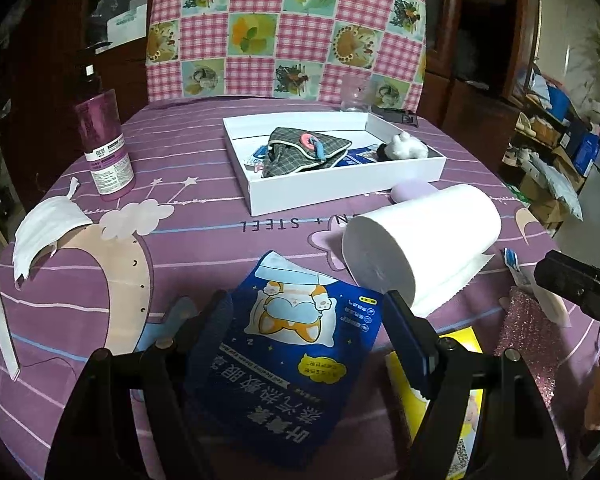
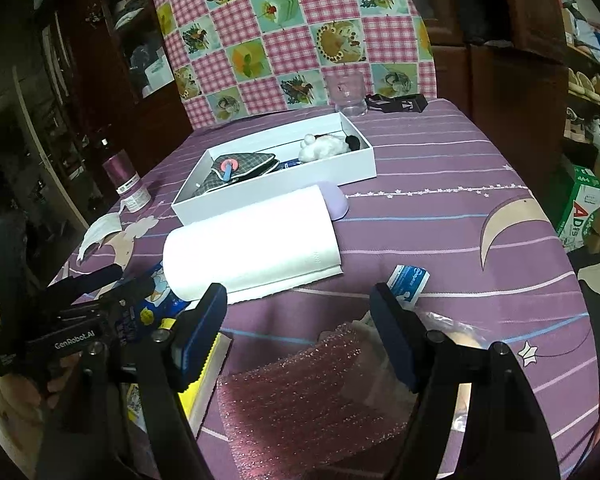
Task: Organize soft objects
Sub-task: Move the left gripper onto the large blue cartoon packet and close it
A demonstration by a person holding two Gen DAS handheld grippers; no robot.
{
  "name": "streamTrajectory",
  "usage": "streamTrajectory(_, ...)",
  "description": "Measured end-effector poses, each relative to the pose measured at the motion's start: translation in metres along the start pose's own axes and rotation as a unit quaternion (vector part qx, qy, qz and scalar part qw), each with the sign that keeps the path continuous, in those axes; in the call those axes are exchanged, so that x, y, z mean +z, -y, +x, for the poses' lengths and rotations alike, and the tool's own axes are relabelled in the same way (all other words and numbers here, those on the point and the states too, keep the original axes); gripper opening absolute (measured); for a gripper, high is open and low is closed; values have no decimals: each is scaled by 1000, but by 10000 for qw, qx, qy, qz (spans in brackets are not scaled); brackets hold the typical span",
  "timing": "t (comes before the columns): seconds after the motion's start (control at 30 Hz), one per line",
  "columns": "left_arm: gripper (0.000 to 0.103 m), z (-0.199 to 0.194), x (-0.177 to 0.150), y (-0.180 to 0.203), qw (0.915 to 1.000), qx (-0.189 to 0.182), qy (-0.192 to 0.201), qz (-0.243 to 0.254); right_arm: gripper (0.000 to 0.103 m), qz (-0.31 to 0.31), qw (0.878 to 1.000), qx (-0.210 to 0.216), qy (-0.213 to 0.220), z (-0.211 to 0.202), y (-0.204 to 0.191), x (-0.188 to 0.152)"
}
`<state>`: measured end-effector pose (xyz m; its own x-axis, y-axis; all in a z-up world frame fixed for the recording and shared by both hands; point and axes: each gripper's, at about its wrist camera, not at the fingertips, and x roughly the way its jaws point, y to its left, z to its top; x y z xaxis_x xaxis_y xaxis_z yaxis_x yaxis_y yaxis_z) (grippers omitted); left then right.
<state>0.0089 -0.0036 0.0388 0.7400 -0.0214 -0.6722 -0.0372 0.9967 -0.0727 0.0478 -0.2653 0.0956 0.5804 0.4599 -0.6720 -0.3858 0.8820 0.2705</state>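
The left gripper (image 1: 308,312) is spread wide over the flat blue packet (image 1: 288,356) on the table (image 1: 204,236), so its fingers might slide off because the packet is thin.

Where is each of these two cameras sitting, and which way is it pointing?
Left wrist: rides on the left gripper, facing forward across the table over a blue packet; its open fingers show.
Right wrist: rides on the right gripper, facing forward over pink foam; its open fingers show, with the left gripper at the left edge.
Shared: the white box, the paper roll and the purple bottle.
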Motion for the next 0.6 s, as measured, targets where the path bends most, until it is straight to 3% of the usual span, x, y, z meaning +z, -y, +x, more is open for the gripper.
streamTrajectory(0.23,77,-6,-1,-7,9998,165,78,-95,74,-9,10000,14,-4,1,0,1)
streamTrajectory(0.4,77,-19,-6,-29,9982,274,182,-502,74,-18,10000,34,-21,1,0,0)
streamTrajectory(0.6,82,-7,-10,-33,9986,173,-171,-479,74,-49,9999,107,3,-1,-2,-1)
